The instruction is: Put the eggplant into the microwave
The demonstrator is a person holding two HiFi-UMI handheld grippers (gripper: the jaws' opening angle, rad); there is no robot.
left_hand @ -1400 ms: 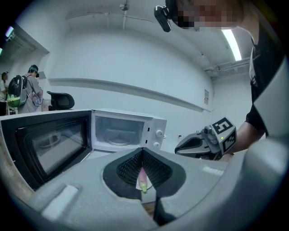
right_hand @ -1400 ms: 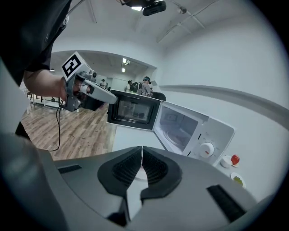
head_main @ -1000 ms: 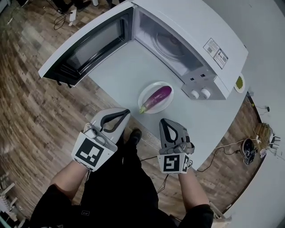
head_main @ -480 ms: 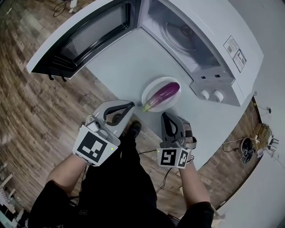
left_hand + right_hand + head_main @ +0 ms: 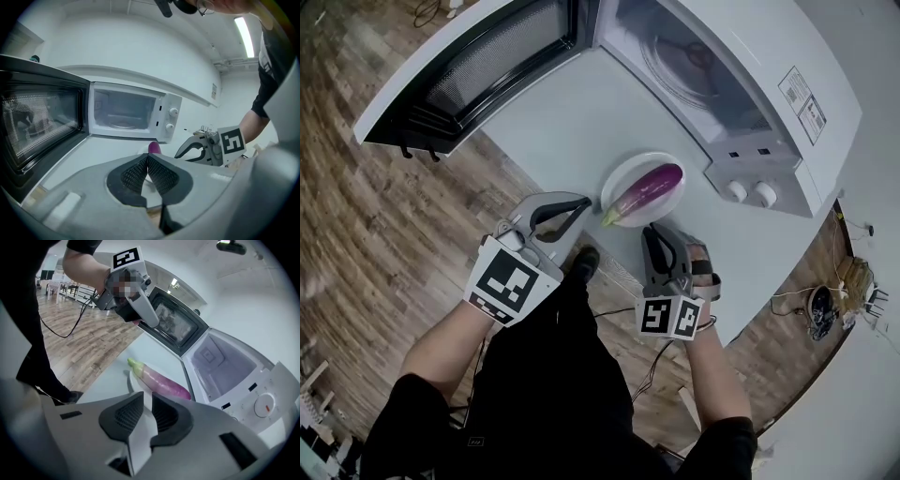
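Right hand-held gripper (image 5: 652, 232), its jaws just opening with nothing between them, hovers near the eggplant (image 5: 647, 190) on its plate (image 5: 623, 171); left hand-held gripper (image 5: 583, 201) is clenched, empty.

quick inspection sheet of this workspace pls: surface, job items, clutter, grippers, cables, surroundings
surface: white table, carries the microwave and a plate
job's things: eggplant lies on the white plate in front of the microwave; its door stands open, only the turntable inside
clutter: nothing seen on the table
grippers: left gripper shut, empty; right gripper slightly open, jaws have just been opening, nothing between them
cables: black cable on the floor; more wires beyond the table's right edge
surroundings: wood floor, white walls
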